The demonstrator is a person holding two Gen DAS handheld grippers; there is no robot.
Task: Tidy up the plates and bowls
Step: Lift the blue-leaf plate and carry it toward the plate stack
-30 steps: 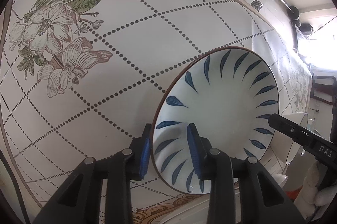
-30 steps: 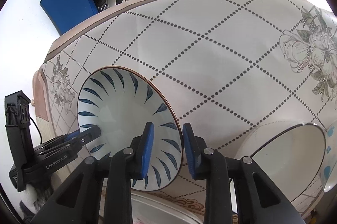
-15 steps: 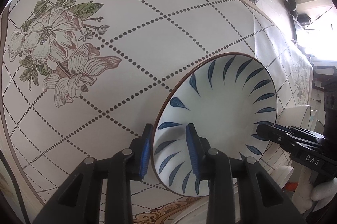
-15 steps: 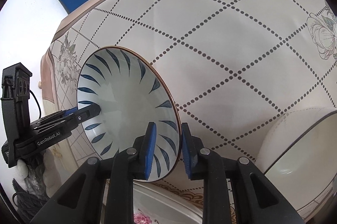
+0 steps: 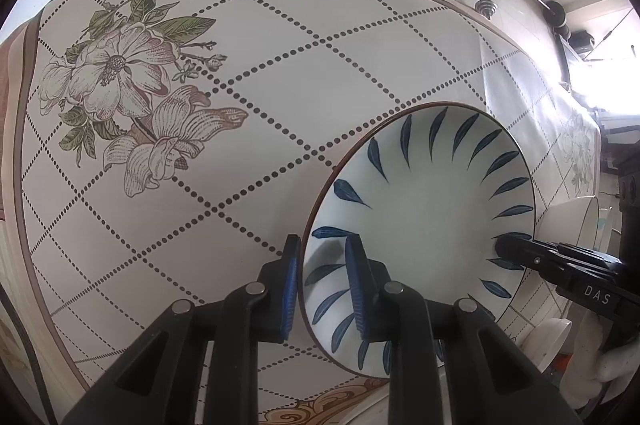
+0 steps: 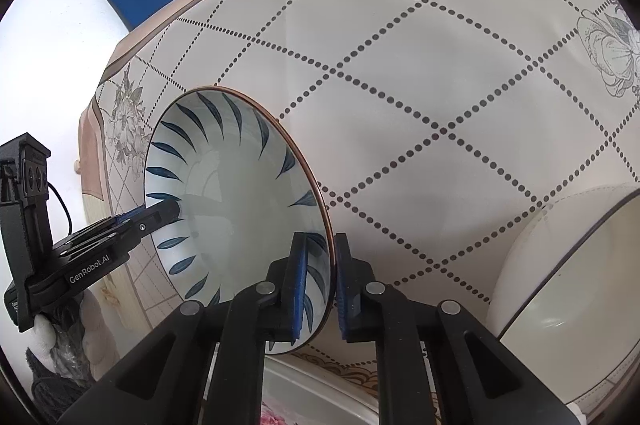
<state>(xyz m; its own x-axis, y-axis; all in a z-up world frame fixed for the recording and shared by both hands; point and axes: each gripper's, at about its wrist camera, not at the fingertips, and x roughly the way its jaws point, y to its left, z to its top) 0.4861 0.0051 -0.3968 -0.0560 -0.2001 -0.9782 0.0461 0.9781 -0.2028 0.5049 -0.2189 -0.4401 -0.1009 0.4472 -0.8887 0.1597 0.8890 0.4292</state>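
Bowl (image 5: pixel 424 225) rim between both grippers.

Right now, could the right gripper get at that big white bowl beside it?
Probably not yet. The right gripper has just closed its jaws on the leaf plate's rim, opposite the left gripper. The white bowl sits close with nothing between, but the plate must go first.

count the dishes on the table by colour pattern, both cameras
White with blue leaf strokes: 1, the plate gripped at opposite rims by the left gripper and right gripper
Plain cream with dark rim: 1, the bowl
Total: 2
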